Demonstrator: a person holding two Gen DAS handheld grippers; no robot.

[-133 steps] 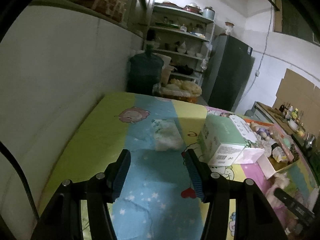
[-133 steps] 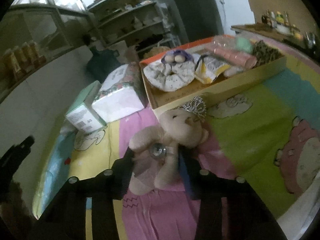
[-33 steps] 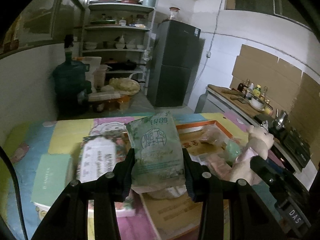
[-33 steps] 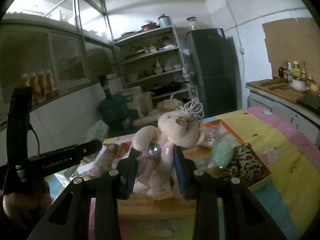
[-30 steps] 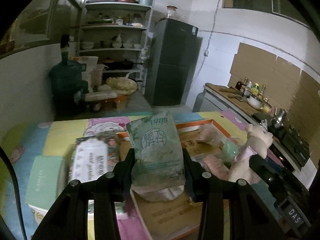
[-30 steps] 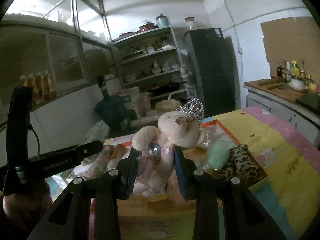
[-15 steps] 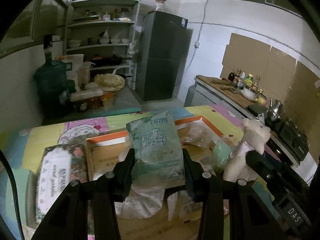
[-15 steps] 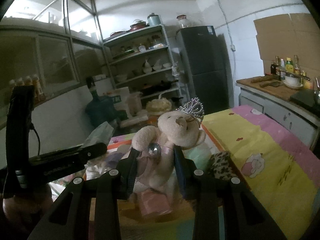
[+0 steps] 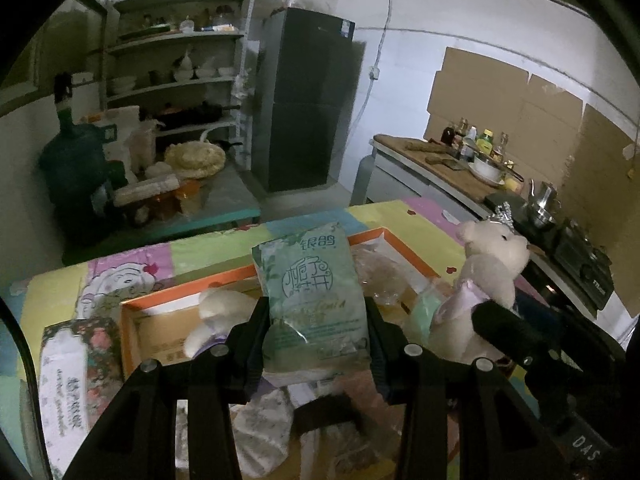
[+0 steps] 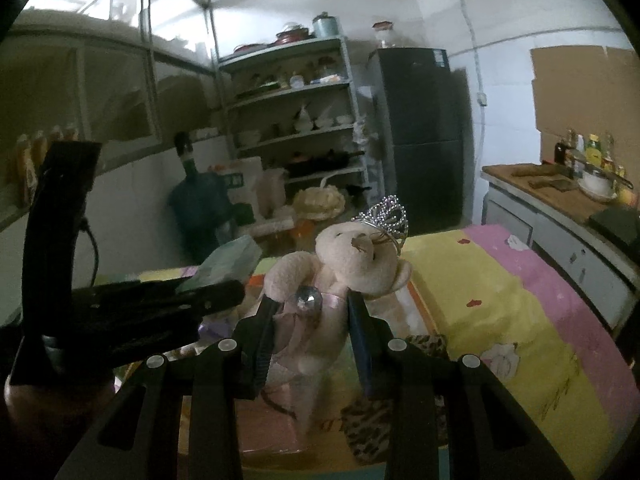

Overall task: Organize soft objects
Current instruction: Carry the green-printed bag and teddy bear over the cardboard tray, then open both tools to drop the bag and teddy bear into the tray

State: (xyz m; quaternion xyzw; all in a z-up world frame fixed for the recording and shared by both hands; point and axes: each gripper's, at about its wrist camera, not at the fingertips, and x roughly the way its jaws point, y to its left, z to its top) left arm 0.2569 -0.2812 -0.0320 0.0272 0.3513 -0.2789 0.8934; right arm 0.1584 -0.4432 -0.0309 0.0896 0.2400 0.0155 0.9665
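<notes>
Your left gripper [image 9: 316, 320] is pinching a green tissue pack [image 9: 314, 300], which stands upright between the two pads, held above the orange-rimmed box [image 9: 136, 300] on the counter [image 9: 404, 216]. Your right gripper [image 10: 314, 320] is clamped on a cream teddy bear [image 10: 352, 264] at its chest, just below a round gem on a pink ribbon; the bear wears a silver crown [image 10: 386, 214] and sits upright over the same box.

In the left view, the bear [image 9: 484, 268] shows at the box's right side, carried by the right gripper's dark body. In the right view, the tissue pack [image 10: 228, 262] appears at the box's left, with the left gripper [image 10: 192, 292] seen from the side.

Inside the box, a second cream stuffed toy [image 9: 220, 312] lies toward its left end, clear plastic wrapping [image 9: 380, 272] lies toward its far right corner, and a pale green soft item [image 9: 424, 308] rests by the right wall. A leopard-print piece [image 10: 424, 344] lies in the box under the bear. More pale cloth lies under the tissue pack, too blurred to tell apart.

A floral tissue pack [image 9: 76, 372] lies on the counter just left of the box, touching or almost touching its wall. The counter carries a bright patchwork cartoon cover.
</notes>
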